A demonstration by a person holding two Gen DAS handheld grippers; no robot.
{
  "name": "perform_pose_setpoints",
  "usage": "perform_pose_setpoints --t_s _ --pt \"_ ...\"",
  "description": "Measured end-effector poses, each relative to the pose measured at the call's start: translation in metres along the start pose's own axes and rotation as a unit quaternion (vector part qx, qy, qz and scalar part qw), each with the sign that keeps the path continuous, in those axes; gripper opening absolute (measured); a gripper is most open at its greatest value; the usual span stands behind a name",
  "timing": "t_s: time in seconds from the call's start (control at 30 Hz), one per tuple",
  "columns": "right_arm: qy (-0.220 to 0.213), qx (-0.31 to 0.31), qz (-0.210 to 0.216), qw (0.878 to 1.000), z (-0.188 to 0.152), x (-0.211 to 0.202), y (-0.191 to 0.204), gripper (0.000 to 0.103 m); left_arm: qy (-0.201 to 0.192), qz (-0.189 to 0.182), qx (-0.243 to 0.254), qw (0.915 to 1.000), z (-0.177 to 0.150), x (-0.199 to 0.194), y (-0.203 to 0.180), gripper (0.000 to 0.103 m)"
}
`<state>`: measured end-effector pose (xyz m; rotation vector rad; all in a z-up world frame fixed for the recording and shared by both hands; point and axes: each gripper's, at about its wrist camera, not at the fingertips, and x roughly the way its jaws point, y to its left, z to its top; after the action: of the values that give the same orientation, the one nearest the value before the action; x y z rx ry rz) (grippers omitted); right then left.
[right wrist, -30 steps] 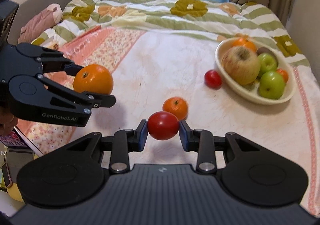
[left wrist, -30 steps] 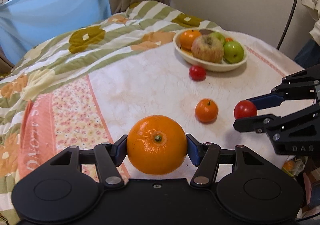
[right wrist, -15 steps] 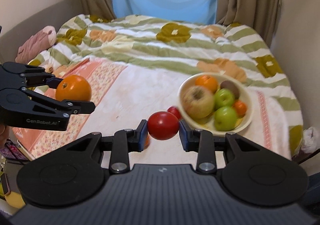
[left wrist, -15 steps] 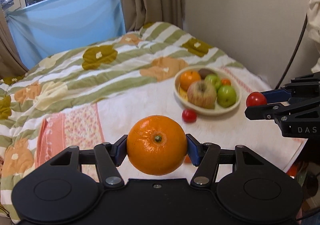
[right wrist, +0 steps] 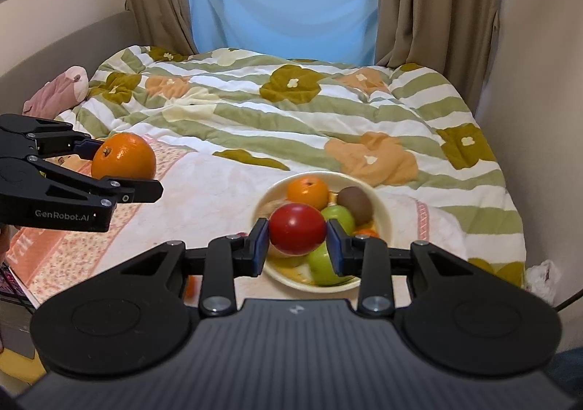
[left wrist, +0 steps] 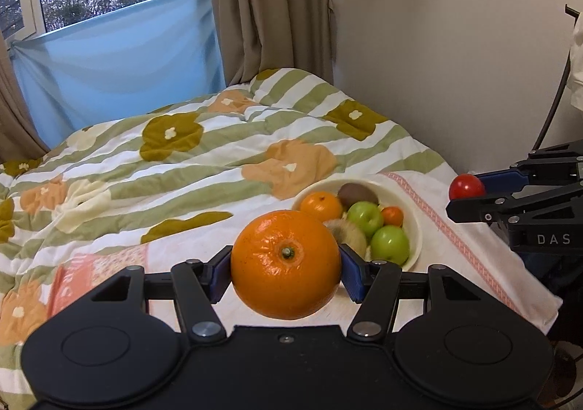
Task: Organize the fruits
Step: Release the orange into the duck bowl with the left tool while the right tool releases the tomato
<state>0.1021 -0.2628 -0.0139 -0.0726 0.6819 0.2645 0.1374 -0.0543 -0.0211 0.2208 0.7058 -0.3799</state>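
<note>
Left wrist view: left gripper [left wrist: 286, 266] is clamped on a large orange [left wrist: 286, 265], one blue pad on each side of it, stem end toward the camera. The orange is raised off the bedding, on the near side of the fruit bowl [left wrist: 415, 228] and partly in front of it. The bowl sits on a pale cloth [left wrist: 455, 246] over the bedspread [left wrist: 182, 162] and already contains a smaller orange [left wrist: 321, 205], a brown kiwi [left wrist: 357, 193], two green apples [left wrist: 389, 244], a small mandarin [left wrist: 392, 216] and a dull apple mostly hidden behind the held orange. To the right of the bowl, and higher, the right gripper [left wrist: 470, 191] is pinched on a red tomato [left wrist: 466, 186].

Right wrist view: right gripper [right wrist: 297, 232] is closed on the tomato [right wrist: 297, 233], which hangs over the near part of the bowl [right wrist: 382, 213]. The left gripper [right wrist: 138, 169] with its orange [right wrist: 124, 156] stands well to the left of the bowl. A blurred orange patch shows below the gripper linkage, near-left of the bowl; what it is cannot be told.

Assessment: most fruit is in the bowl. Two pieces are in transit and not yet deposited. Whether any fruit is left on the cloth cannot be confirmed, as both grippers block the area nearest the bowl.
</note>
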Motion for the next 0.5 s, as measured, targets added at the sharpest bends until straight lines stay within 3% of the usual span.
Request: perform_pose_setpoints --t_s 0.5 --pt "0.030 -0.010 0.034 0.999 0.011 0.070 -0.099 0.048 0.032 -0.001 0.009 0.9994 0.050 0.115 -0.057 0.064"
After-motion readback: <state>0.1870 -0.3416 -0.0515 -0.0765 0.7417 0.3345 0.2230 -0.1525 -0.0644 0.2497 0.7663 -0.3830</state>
